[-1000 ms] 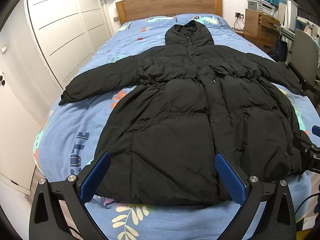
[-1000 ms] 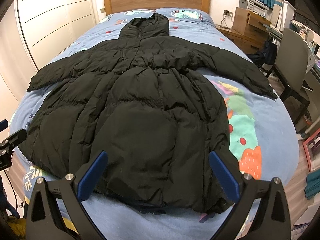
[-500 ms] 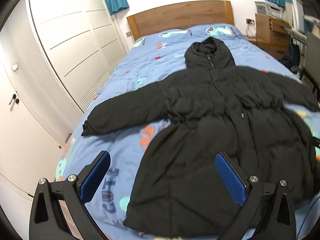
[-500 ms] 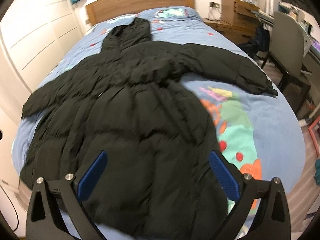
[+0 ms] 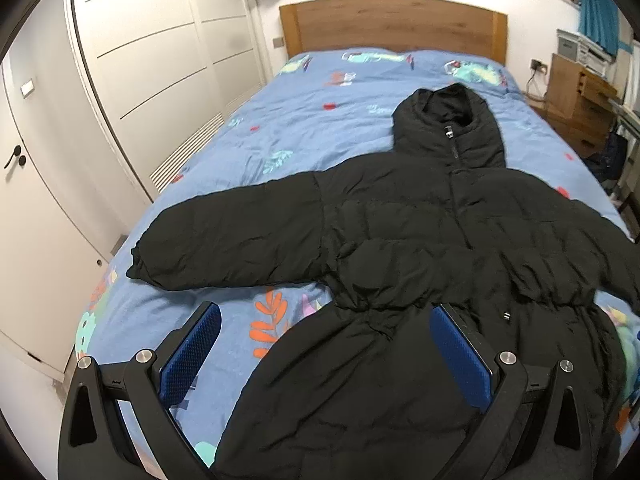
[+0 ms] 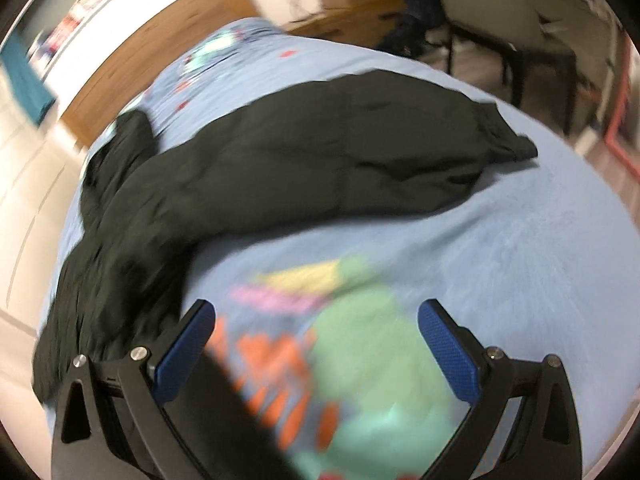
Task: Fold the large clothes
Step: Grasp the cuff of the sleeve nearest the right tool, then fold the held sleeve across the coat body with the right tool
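Note:
A large black hooded puffer coat point(image 5: 420, 248) lies flat, front up, on the bed with both sleeves spread out. In the left wrist view my left gripper point(image 5: 324, 320) is open and empty, above the coat's waist, with the left sleeve point(image 5: 224, 244) ahead to the left. In the blurred right wrist view my right gripper point(image 6: 316, 320) is open and empty above bare bedspread, with the coat's right sleeve point(image 6: 360, 144) ahead and its cuff point(image 6: 516, 144) near the bed's right edge.
The bed has a blue patterned bedspread point(image 5: 320, 120) and a wooden headboard point(image 5: 392, 24). White wardrobe doors point(image 5: 152, 60) line the left side. A wooden cabinet point(image 5: 580, 100) and a chair point(image 6: 500, 12) stand to the right of the bed.
Both grippers moved forward from the coat's hem. The left now looks at the left sleeve and waist. The right swung right toward the right sleeve, its view blurred. Both stay open.

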### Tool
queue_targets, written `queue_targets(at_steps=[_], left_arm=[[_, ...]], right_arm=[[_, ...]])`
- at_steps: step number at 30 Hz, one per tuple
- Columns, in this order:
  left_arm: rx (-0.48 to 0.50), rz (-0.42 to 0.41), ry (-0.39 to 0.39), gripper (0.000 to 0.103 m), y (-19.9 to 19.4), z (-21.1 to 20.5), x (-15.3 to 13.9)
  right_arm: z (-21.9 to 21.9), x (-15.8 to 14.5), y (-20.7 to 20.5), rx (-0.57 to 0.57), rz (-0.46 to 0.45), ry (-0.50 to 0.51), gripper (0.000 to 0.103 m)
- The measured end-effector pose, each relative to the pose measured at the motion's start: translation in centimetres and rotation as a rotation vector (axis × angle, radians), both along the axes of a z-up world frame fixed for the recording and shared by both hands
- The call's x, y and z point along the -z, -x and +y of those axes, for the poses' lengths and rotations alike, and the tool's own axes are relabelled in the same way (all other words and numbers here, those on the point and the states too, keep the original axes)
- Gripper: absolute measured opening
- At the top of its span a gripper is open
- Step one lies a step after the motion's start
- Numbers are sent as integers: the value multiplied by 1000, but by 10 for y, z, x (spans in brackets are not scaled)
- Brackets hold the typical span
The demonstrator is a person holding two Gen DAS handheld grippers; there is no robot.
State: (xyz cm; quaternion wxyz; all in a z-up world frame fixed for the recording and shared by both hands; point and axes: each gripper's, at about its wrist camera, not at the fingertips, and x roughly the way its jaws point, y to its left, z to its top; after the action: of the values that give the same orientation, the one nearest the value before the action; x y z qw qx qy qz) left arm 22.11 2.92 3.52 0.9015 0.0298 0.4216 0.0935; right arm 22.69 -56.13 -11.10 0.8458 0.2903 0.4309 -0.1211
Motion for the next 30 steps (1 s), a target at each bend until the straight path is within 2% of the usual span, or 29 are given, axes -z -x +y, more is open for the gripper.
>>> queue_targets(at_steps=[5, 12, 16, 18, 20, 24, 26, 29, 30], left_arm=[[-30, 33, -4, 102, -23, 5, 18], [-50, 58, -2, 102, -39, 10, 36], [-54, 69, 5, 102, -44, 13, 42], [-52, 71, 3, 102, -44, 13, 43], [-51, 72, 3, 102, -44, 13, 44], [-50, 69, 9, 102, -44, 15, 44], [-49, 68, 14, 102, -44, 17, 44], [-49, 63, 31, 102, -41, 21, 43], [-50, 61, 37, 102, -40, 22, 42]], right_arm=[[-50, 28, -19, 130, -31, -115, 102], [-88, 31, -36, 241, -145, -188, 101], [-98, 33, -43, 273, -177, -193, 99], [-100, 35, -43, 289, -191, -193, 90], [-102, 36, -45, 301, -195, -203, 57], [-102, 34, -47, 302, -191, -202, 47], [-100, 28, -48, 290, -194, -185, 33], [-95, 14, -52, 256, -212, -154, 18], [-93, 6, -53, 240, -221, -140, 16]])
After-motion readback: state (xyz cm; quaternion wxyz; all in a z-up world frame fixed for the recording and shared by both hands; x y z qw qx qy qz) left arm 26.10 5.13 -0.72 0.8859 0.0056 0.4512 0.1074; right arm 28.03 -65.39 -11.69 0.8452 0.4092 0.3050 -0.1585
